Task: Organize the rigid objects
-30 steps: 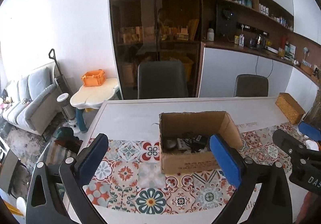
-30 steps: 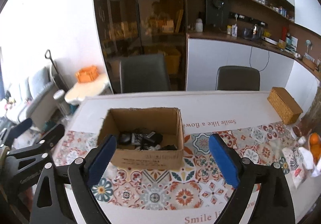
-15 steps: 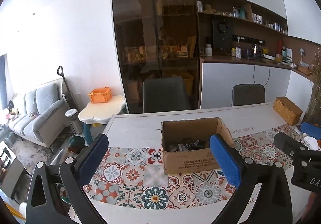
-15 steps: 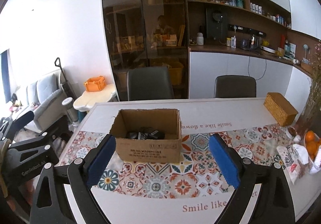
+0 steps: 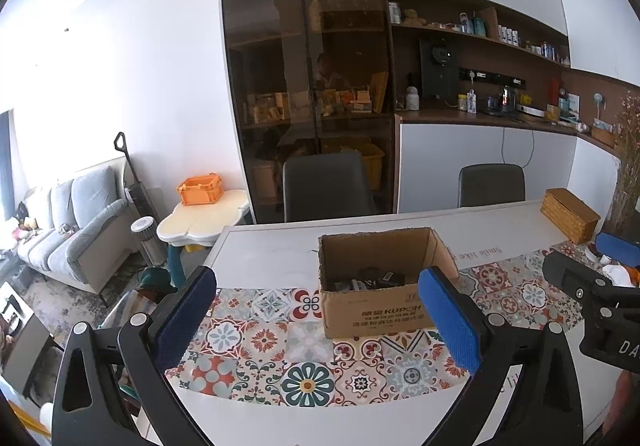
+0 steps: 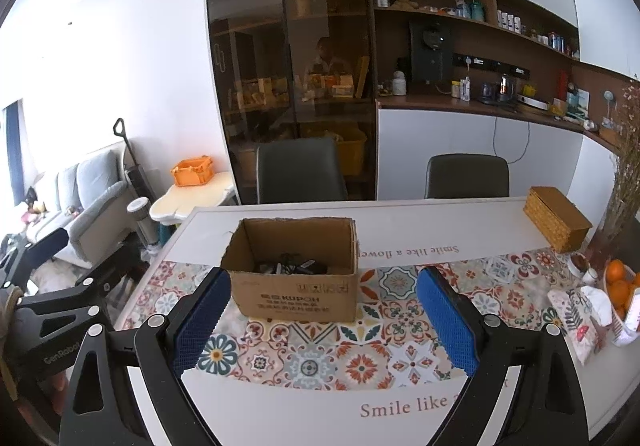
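Two grippers up and back from the table [image 6: 304, 406], both spread wide, nothing between the pads: left gripper [image 5: 316, 322], right gripper [image 6: 326, 320]. Cardboard box [image 6: 296, 296] standing open-topped on the patterned runner [image 6: 360, 358], roughly centred ahead of both. Inside: small dark rigid items [image 6: 292, 266] heaped on the floor of the box, a cable-like tangle among them; individual pieces too small to name. No loose rigid items visible on the runner around the box. Fits either items already gathered in, or a full box awaiting sorting out; can't settle which. For any reach in: come from above, clear the front wall, stay wide until past the rim, pinch one hard piece, avoid snagging cable. Woven lidded box [image 6: 556, 222] far right, shut, contents hidden. Oranges [image 6: 618, 284] at right edge, container unclear.
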`<state>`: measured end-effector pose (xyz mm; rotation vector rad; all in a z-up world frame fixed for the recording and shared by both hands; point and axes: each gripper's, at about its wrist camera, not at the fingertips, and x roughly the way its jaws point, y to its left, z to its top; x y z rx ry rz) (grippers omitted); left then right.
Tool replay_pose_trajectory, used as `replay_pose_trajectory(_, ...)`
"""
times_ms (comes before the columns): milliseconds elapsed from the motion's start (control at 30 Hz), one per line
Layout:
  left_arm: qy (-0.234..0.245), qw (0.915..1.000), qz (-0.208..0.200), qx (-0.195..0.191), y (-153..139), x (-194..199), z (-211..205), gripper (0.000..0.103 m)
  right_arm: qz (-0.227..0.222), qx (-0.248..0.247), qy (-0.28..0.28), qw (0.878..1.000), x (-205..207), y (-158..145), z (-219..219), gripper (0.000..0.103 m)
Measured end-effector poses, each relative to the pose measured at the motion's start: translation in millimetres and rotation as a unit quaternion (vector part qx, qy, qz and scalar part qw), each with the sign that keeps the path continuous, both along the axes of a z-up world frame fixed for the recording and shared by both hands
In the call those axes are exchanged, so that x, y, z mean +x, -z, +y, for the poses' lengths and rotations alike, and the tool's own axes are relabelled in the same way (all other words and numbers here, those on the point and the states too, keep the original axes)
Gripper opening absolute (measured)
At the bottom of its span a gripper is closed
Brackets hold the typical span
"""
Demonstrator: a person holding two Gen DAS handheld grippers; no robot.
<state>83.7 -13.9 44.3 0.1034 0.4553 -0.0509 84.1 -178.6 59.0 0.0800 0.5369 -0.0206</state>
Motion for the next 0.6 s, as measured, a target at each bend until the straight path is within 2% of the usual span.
replay_pose_trajectory(600,-0.002,1.0000,-0.004,-0.002,-0.9,-1.2,-1.3,0.103,-0.003,0.009,-0.002,1.000,-0.8,-0.6,-1.4,0.094)
